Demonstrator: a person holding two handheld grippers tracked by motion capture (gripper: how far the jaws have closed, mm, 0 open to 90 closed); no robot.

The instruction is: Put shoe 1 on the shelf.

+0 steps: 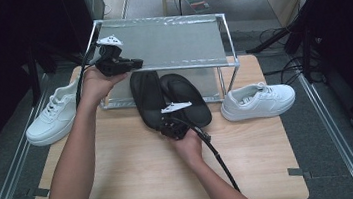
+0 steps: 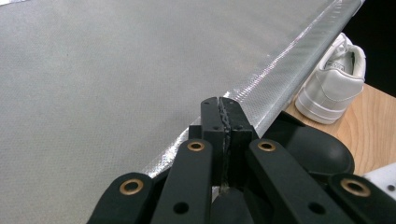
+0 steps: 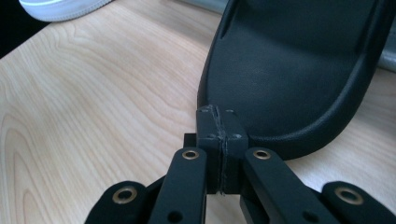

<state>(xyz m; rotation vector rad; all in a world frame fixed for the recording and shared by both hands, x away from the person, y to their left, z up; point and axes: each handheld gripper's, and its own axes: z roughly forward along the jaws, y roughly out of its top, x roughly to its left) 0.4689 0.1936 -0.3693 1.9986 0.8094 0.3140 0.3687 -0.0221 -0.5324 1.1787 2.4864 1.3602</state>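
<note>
The metal shoe rack (image 1: 158,43) is seen bare on the worktop (image 1: 137,169), so nothing is shelved yet. The two black slippers (image 1: 184,98) lie side by side at its foot, white sneakers (image 1: 258,101) flanking. The right tongs (image 3: 219,122) are pressed shut, empty, at a slipper's heel; the left tongs (image 2: 223,109) are held closed over the shelf.

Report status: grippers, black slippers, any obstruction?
Left hand-held gripper shut, over shoe rack. Right hand-held gripper shut, empty, at black slippers heel. White sneakers flank rack, not blocking.
</note>
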